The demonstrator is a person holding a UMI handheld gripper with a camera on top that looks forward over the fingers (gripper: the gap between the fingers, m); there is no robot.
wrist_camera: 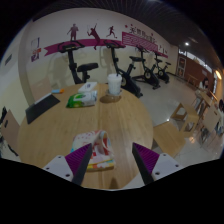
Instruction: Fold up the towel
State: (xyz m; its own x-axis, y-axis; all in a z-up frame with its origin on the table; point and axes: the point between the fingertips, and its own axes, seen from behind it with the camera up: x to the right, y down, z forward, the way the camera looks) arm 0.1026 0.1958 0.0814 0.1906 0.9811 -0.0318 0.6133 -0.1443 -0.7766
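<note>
Gym equipment fills the background: a row of exercise bikes (132, 70) and similar machines stands along a pale wall, under a magenta band (100, 44) painted with dark silhouettes of exercising figures. No lettering on that band or on the machines can be read.

Nearer, a round wooden table (70, 128) takes up most of the scene. At its far side sits a white and green pack (83, 97), perhaps wipes or tissues; its print cannot be made out. Just beyond that stands a white container (114, 85), its label unreadable too. A dark flat item (42, 107) lies toward the table's far left edge, and what it is cannot be told. Wooden chairs (190, 110) stand off to the right, partly cut off.

The gripper (108, 160) hangs over the near part of the table with its fingers spread apart, holding nothing. Each finger shows a purple pad (78, 158); the lower parts of both fingers are cut off from view.

The towel (98, 147), light with pink and orange patches, lies crumpled on the table between the 2 fingers, closer to the left one. Its near edge is hidden low between the fingers, and its pattern is hard to make out.
</note>
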